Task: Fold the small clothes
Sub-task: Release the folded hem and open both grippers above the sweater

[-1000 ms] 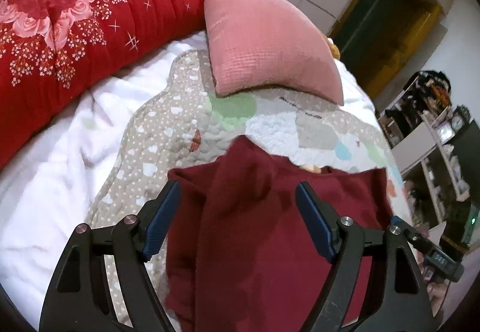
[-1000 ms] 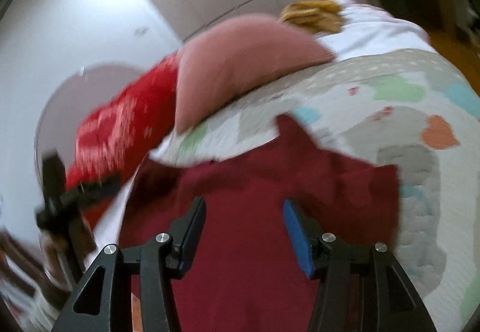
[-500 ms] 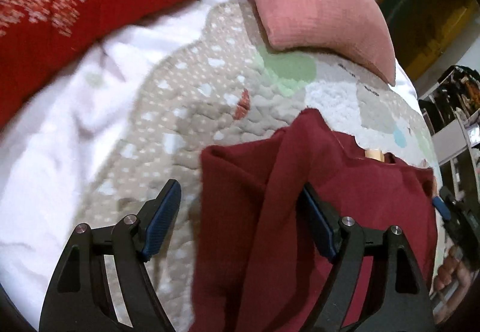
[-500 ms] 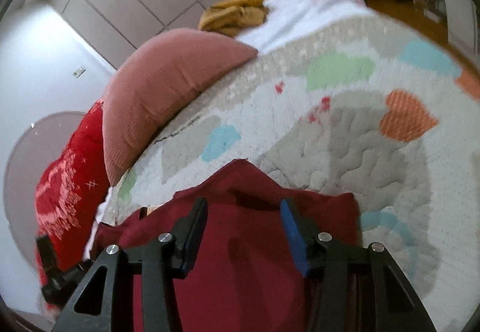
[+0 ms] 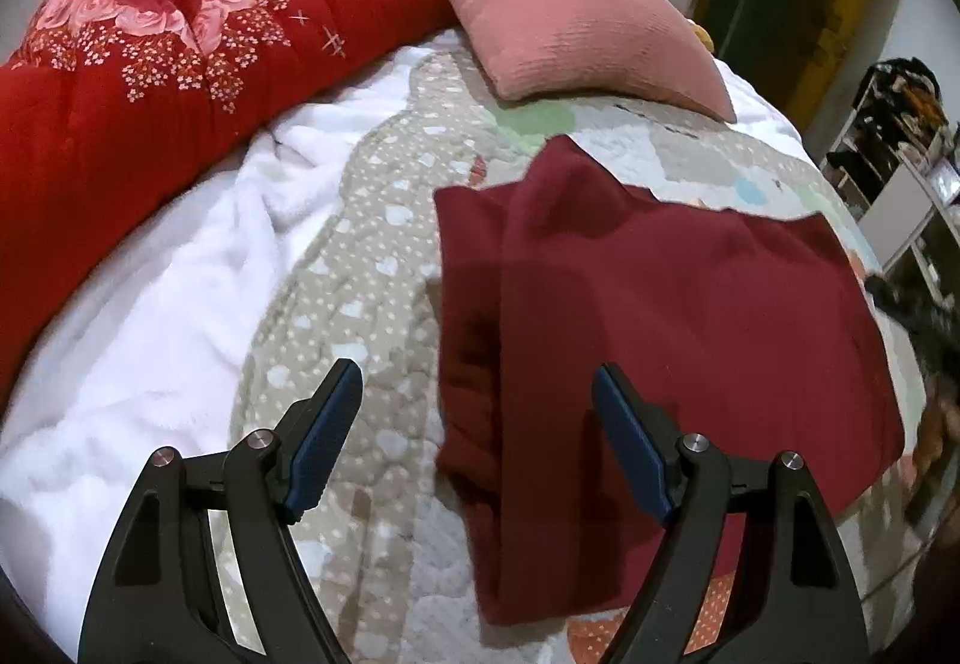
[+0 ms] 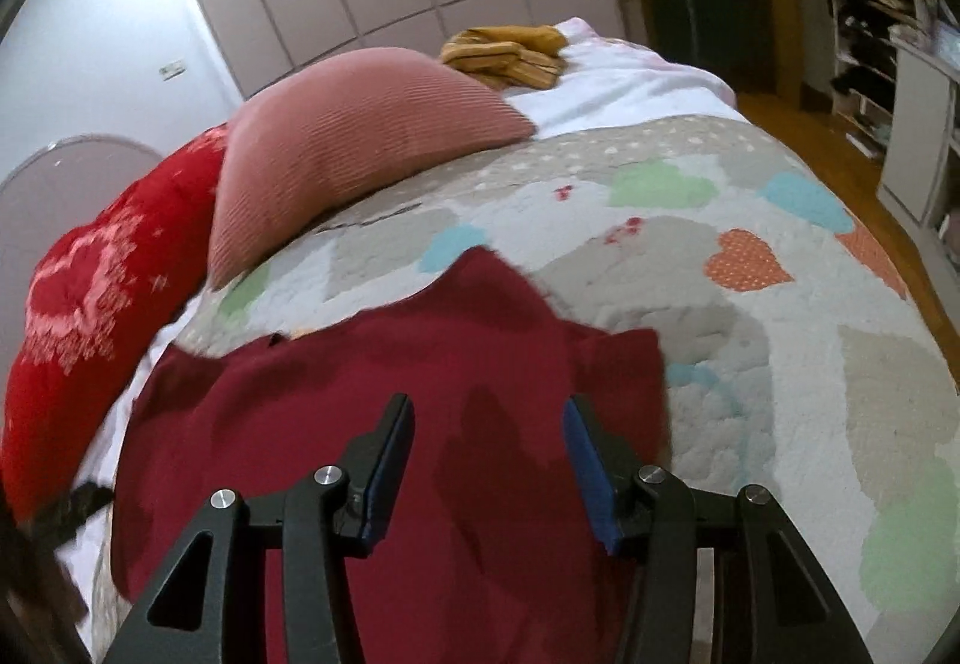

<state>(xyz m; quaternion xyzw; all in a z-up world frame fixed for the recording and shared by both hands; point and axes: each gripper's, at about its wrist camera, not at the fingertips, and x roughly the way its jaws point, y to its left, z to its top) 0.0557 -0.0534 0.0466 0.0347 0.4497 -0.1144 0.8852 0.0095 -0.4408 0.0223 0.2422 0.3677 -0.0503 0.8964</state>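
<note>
Shirt [image 5: 660, 316] soft, light, floppy, mid frame on quilt [image 5: 372, 268] | grab its left edge | left gripper [image 5: 477, 424] apart, empty | right gripper [image 6: 489, 460] apart, empty

My left tool [image 5: 477, 439] now hangs over the folded dark-red knit garment's [image 5: 660, 316] left edge, no longer centred on it.

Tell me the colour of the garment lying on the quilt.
Dark maroon red garment, clearest in the left wrist view.
</note>
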